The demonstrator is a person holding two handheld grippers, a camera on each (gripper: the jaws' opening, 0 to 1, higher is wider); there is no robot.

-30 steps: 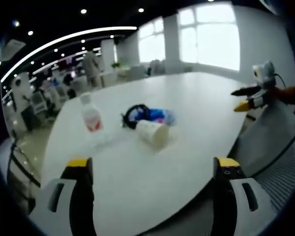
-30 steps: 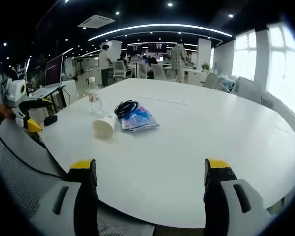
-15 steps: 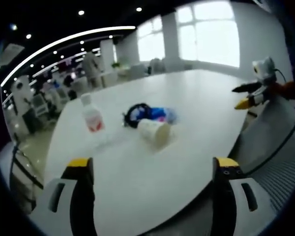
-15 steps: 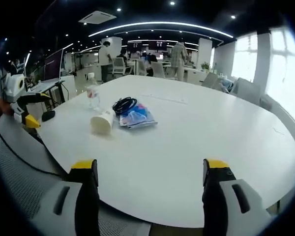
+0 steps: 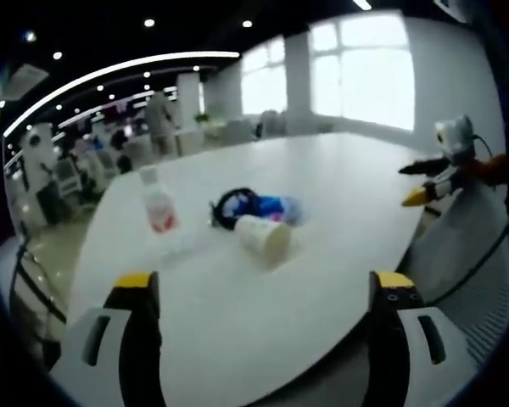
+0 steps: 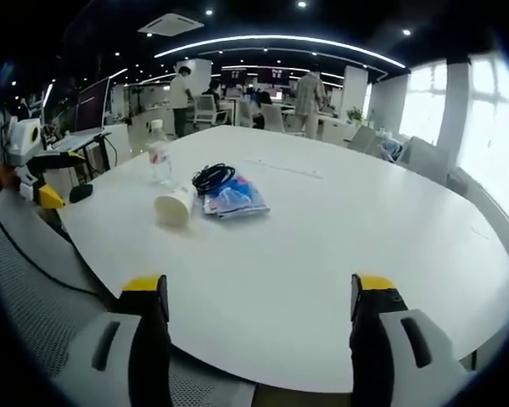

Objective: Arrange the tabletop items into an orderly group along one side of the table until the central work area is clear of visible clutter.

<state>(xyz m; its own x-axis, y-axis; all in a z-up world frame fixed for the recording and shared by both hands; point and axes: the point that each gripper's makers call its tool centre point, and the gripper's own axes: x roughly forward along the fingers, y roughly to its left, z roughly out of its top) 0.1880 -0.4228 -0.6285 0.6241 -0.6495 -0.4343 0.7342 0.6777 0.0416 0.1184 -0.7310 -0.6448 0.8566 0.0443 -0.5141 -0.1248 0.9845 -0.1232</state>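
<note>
Cup [image 5: 264, 236] on its side on table [image 6: 339, 237], mouth toward you, contents not visible. Bottle [image 5: 159, 202] upright beside it; cable [image 6: 214, 178] and blue packet [image 6: 234, 197] just behind cup. Your left gripper [image 5: 263, 292] and right gripper [image 6: 259, 292] hover at table edge, jaws wide apart, nothing held.

White table [image 5: 339, 178], tipped paper cup [image 5: 263, 236] touching black cable [image 5: 229, 206], blue packet [image 5: 278, 205], bottle [image 5: 159, 205] upright nearby
</note>
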